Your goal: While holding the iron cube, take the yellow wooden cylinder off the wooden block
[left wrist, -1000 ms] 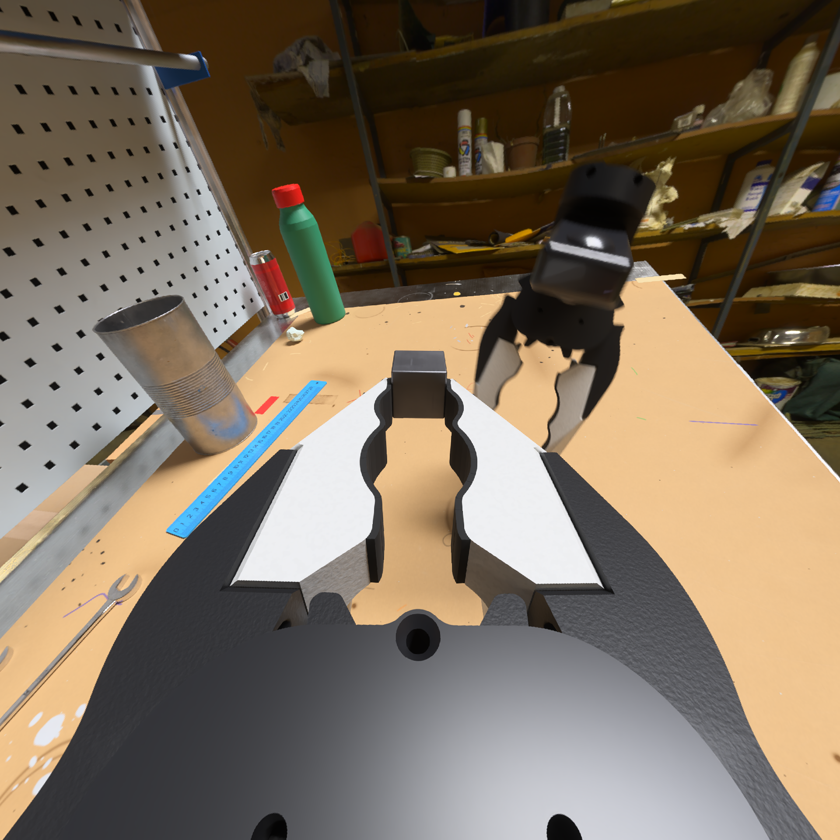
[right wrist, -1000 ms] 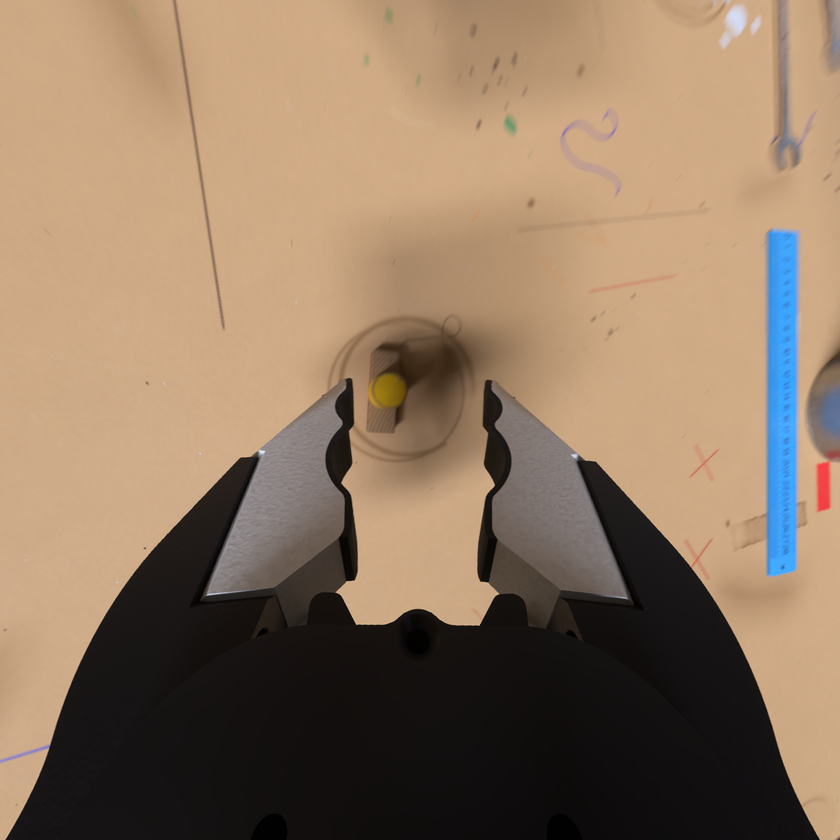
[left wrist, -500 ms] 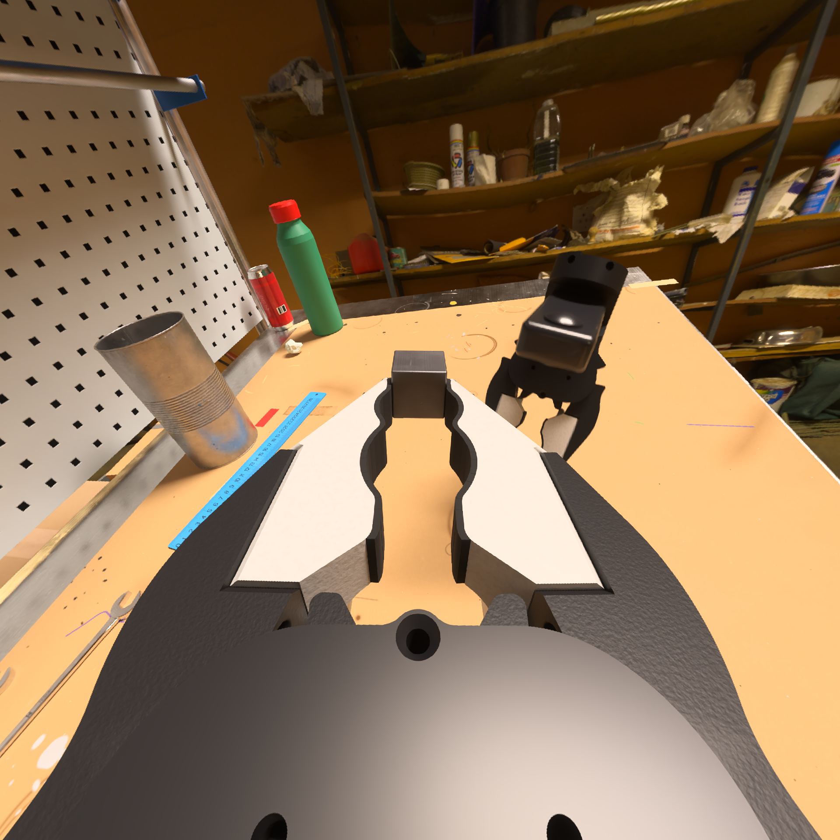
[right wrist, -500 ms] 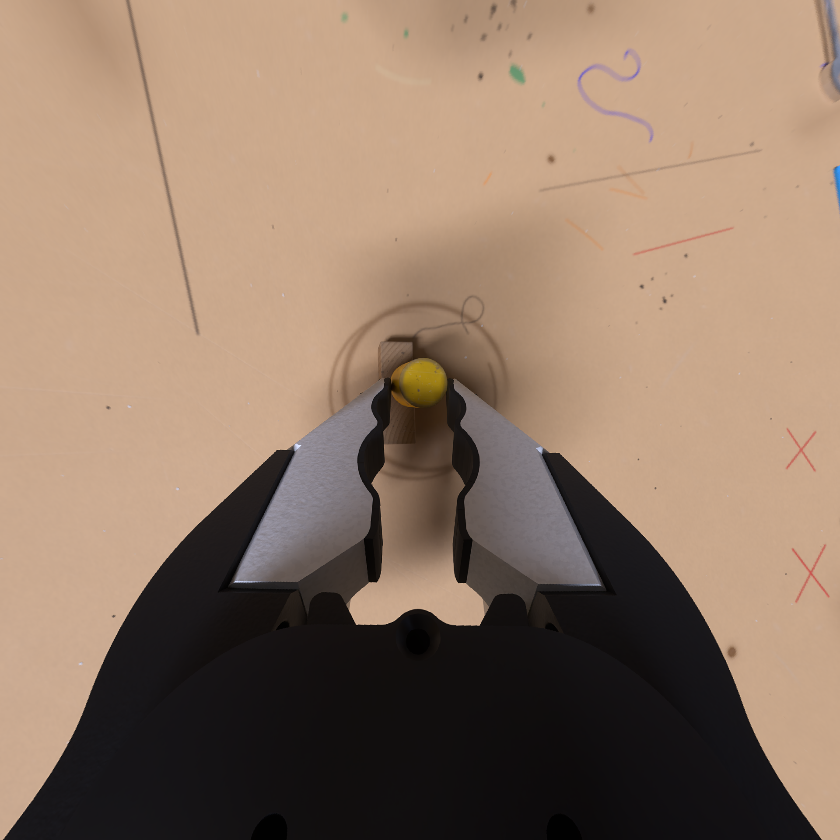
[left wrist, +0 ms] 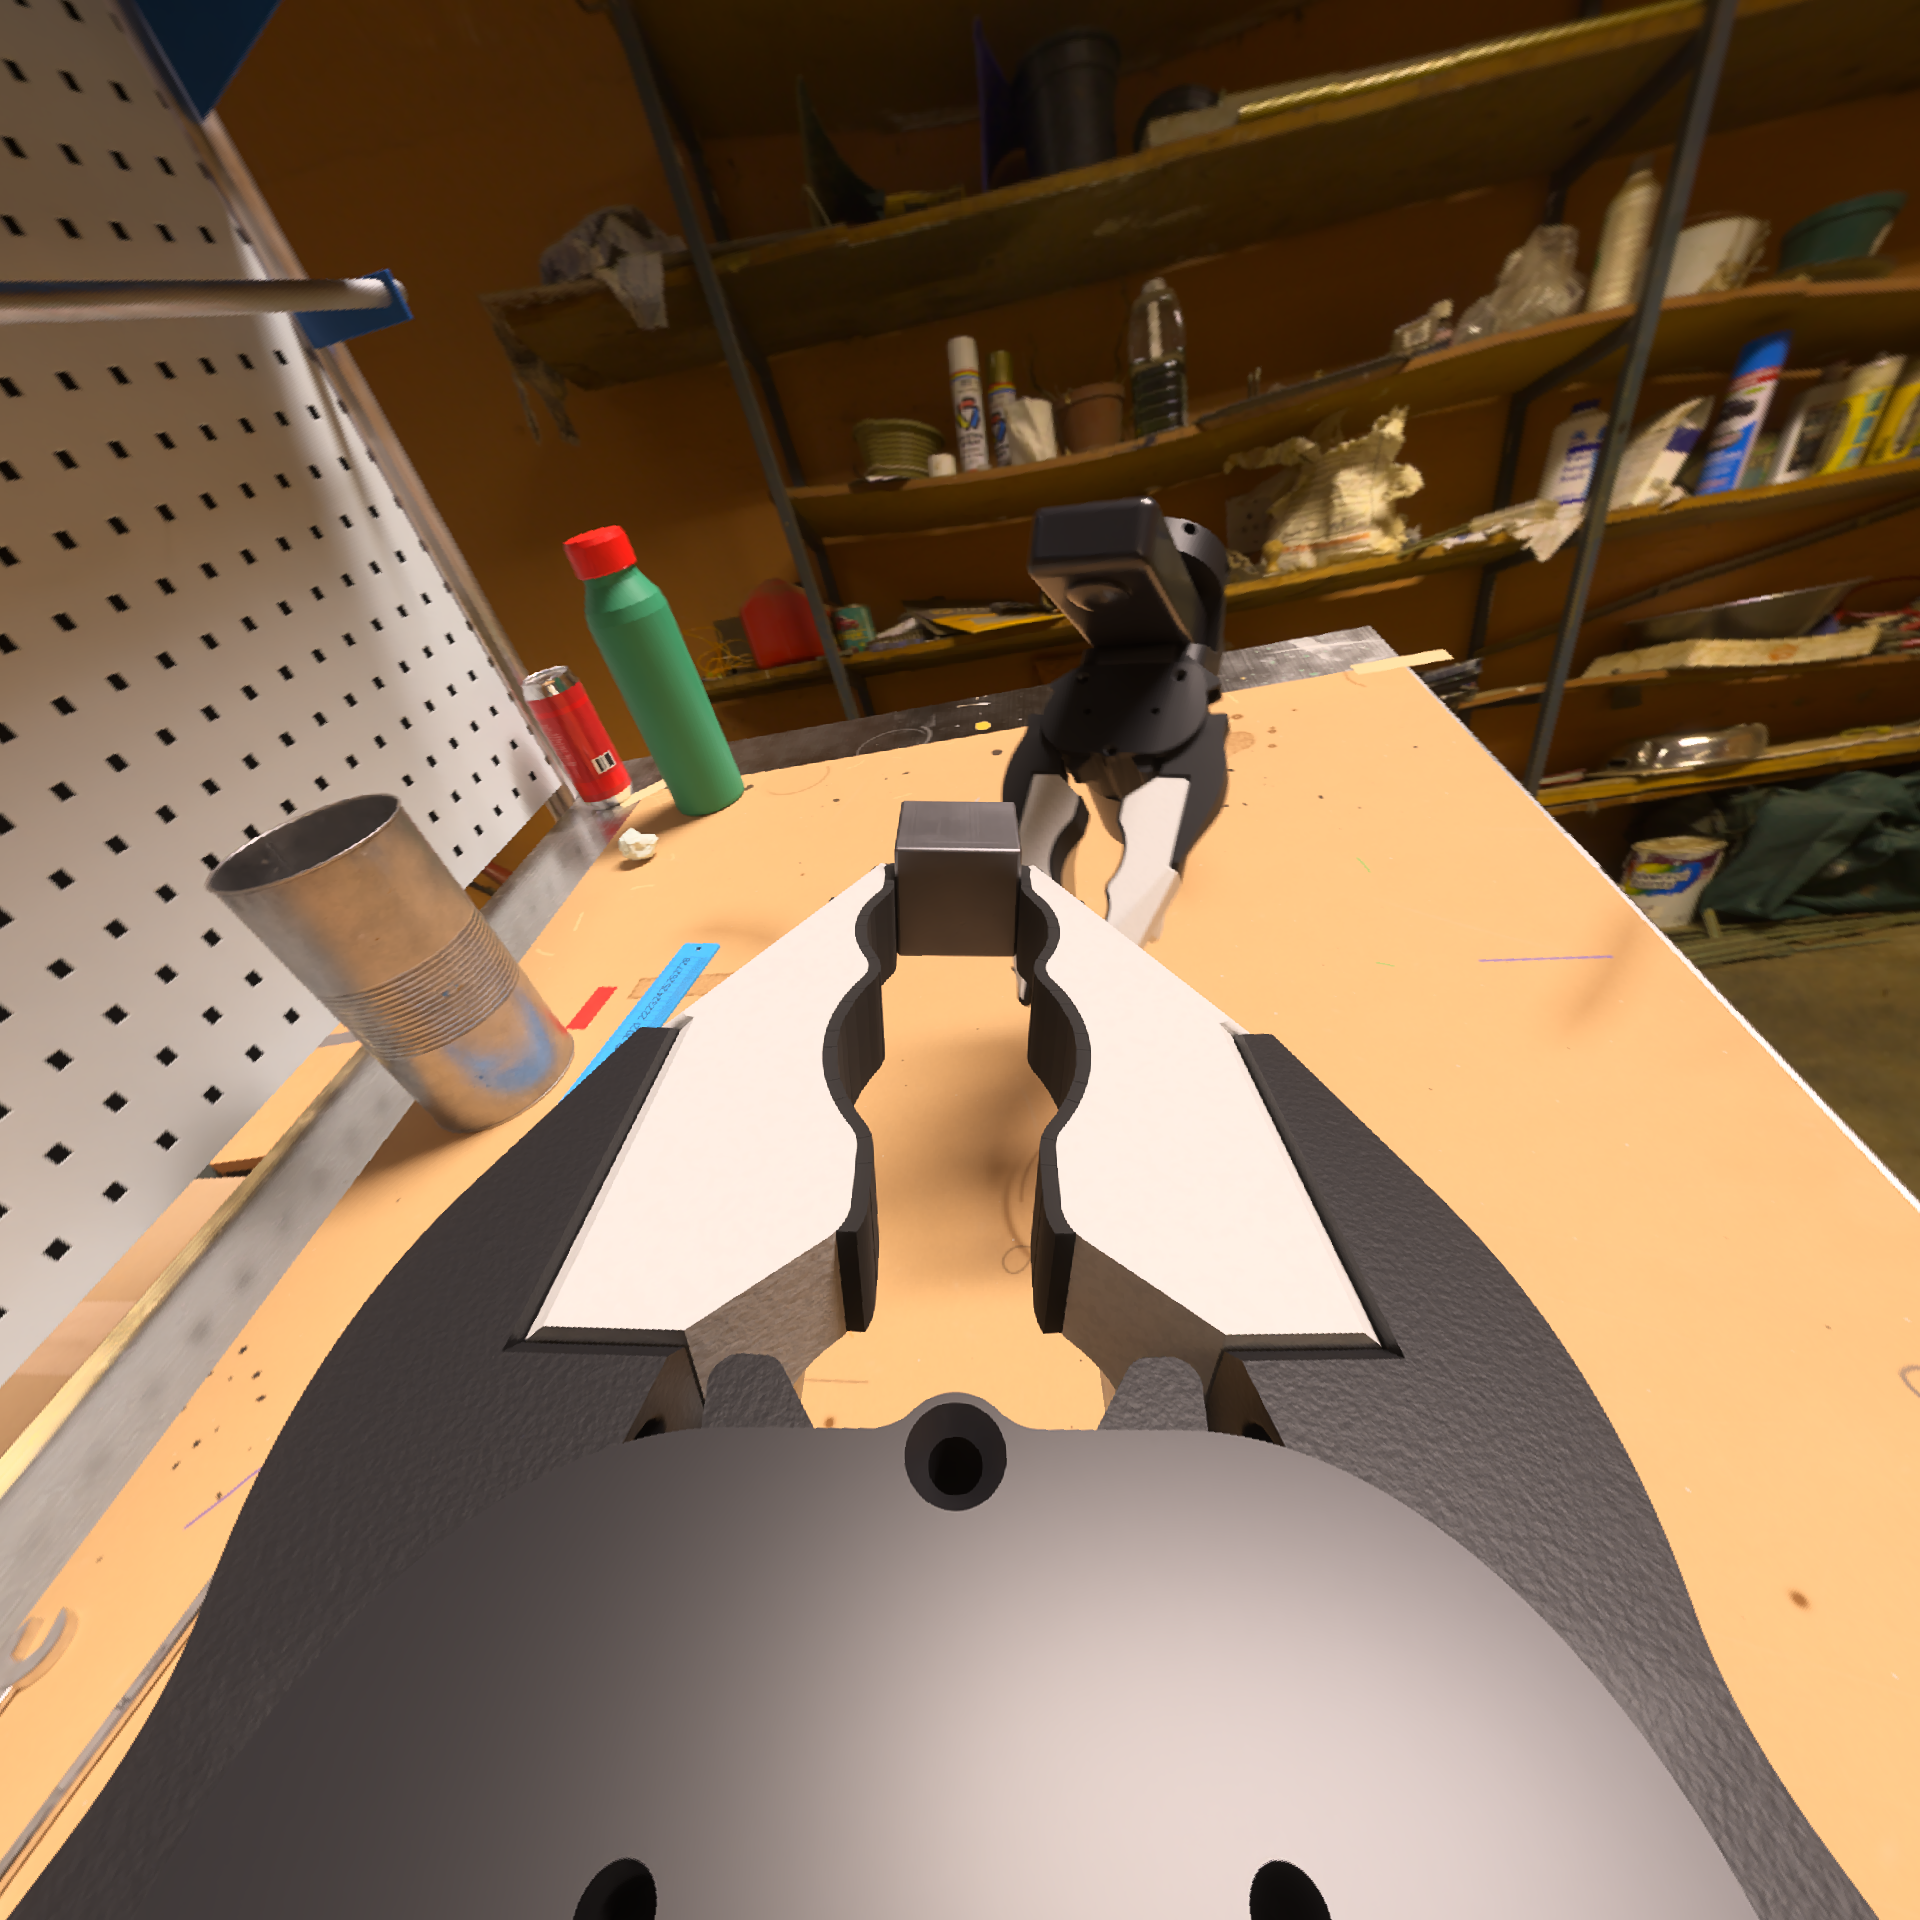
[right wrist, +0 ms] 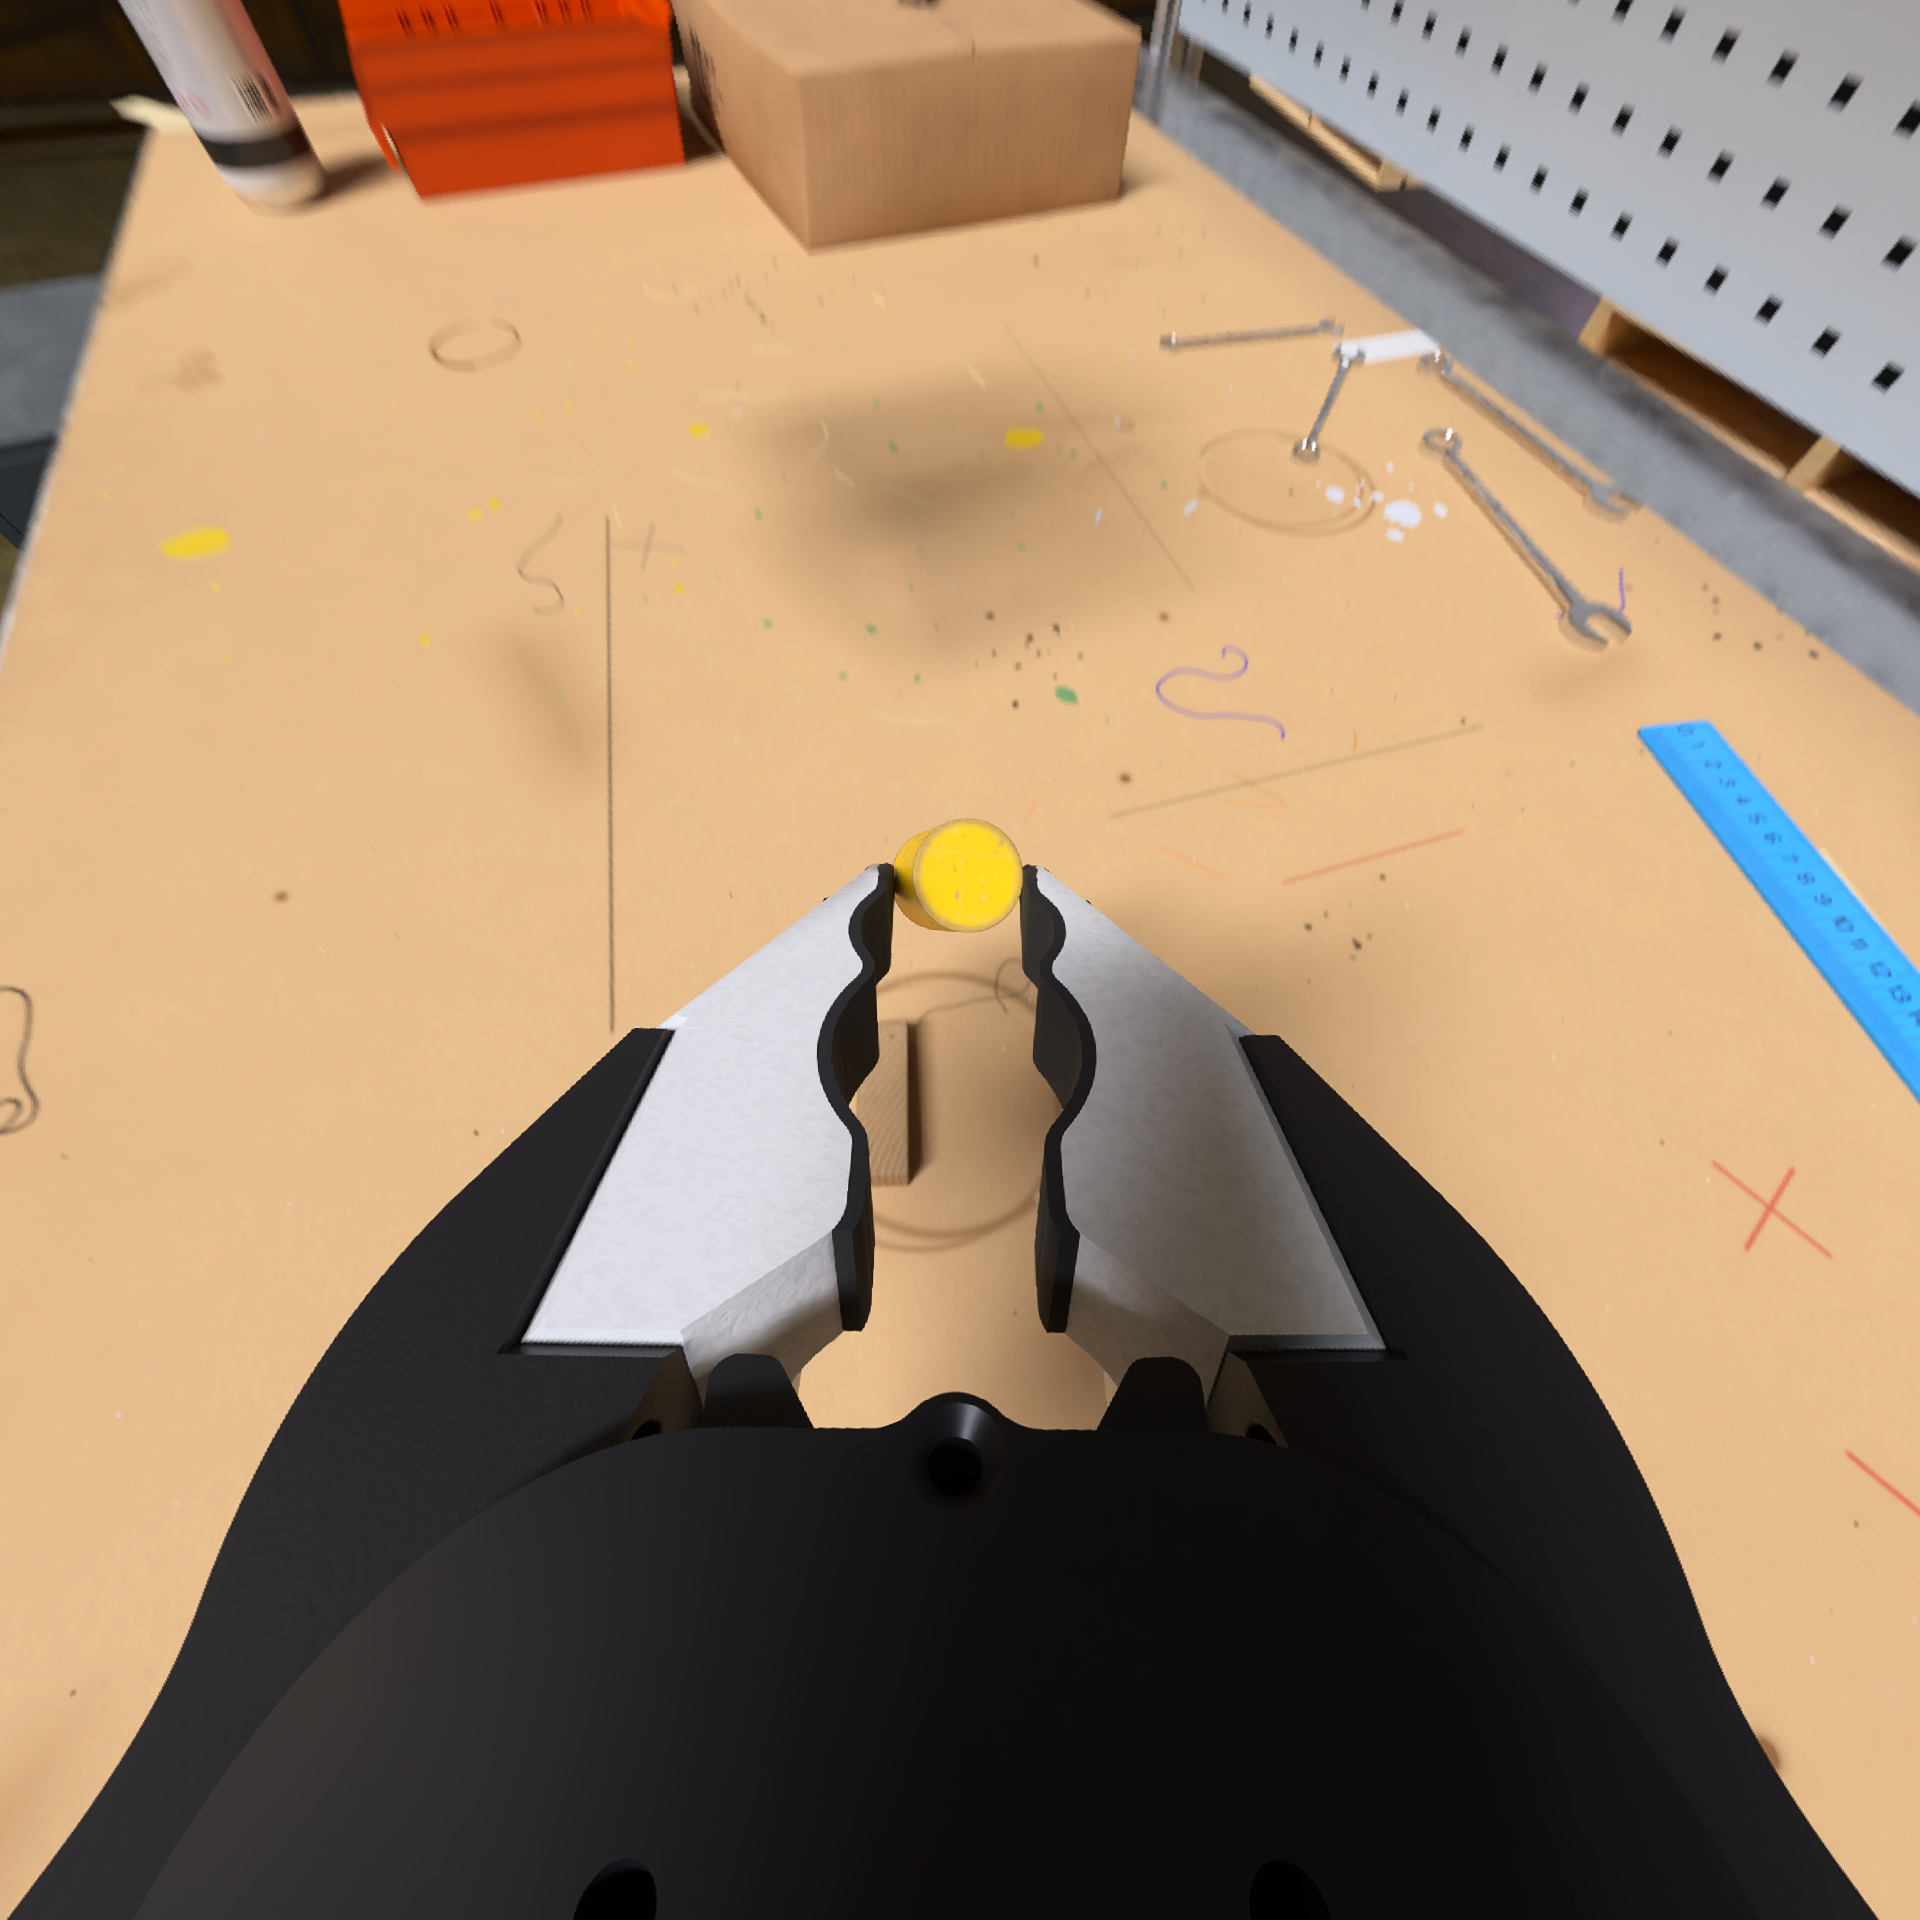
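My left gripper (left wrist: 956, 902) is shut on the dark grey iron cube (left wrist: 954, 878) and holds it above the bench. My right gripper (right wrist: 957, 883) is shut on the yellow wooden cylinder (right wrist: 961, 875), held clear above the bench. The wooden block (right wrist: 894, 1103) lies on the bench below, partly hidden by my right gripper's left finger, inside a drawn circle. The right gripper also shows in the left wrist view (left wrist: 1103, 896), just beyond the cube; the cylinder and block are hidden there.
On the left, a steel cup (left wrist: 390, 956), blue ruler (left wrist: 655, 1003), red can (left wrist: 577, 736) and green bottle (left wrist: 655, 675) stand by the pegboard (left wrist: 156, 644). Wrenches (right wrist: 1517, 530), a cardboard box (right wrist: 914, 114) and an orange box (right wrist: 509, 94) lie farther along.
My right gripper closed on the yellow cylinder, lifted it off the block and tilted up toward the far end of the bench. The left gripper kept the cube and rose slightly.
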Robot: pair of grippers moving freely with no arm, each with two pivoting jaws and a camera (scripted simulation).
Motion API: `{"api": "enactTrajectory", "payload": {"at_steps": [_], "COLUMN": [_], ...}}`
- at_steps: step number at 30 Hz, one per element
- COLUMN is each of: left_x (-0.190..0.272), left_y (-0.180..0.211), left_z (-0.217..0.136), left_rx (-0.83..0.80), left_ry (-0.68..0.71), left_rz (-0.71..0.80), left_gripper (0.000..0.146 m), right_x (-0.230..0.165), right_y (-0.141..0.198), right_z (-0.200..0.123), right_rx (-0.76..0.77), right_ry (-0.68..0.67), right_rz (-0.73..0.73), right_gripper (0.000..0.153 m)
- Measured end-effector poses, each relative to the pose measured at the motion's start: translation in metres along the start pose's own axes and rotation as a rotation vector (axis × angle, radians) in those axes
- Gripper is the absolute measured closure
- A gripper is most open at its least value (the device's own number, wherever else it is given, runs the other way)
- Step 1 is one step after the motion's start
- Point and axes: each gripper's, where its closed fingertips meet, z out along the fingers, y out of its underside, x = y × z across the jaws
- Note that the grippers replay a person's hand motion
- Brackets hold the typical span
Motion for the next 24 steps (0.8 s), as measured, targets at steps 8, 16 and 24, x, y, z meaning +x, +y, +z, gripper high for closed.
{"api": "enactTrajectory", "payload": {"at_steps": [8,16,24], "left_x": [0.016,0.027,0.028], "left_y": [-0.006,-0.010,-0.006], "left_z": [0.003,0.009,0.018], "left_rx": [-0.021,-0.038,-0.046], "left_ry": [0.073,0.092,0.088], "left_rz": [0.032,0.068,0.045], "left_gripper": [0.124,0.124,0.124], "right_x": [-0.001,0.000,-0.003], "right_y": [-0.041,-0.067,-0.075], "right_z": [-0.017,-0.027,-0.030], "right_rx": [0.131,0.193,0.199], "right_ry": [-0.104,-0.207,-0.226], "right_rz": [-0.008,-0.031,-0.083], "right_gripper": [0.129,0.129,0.129]}}
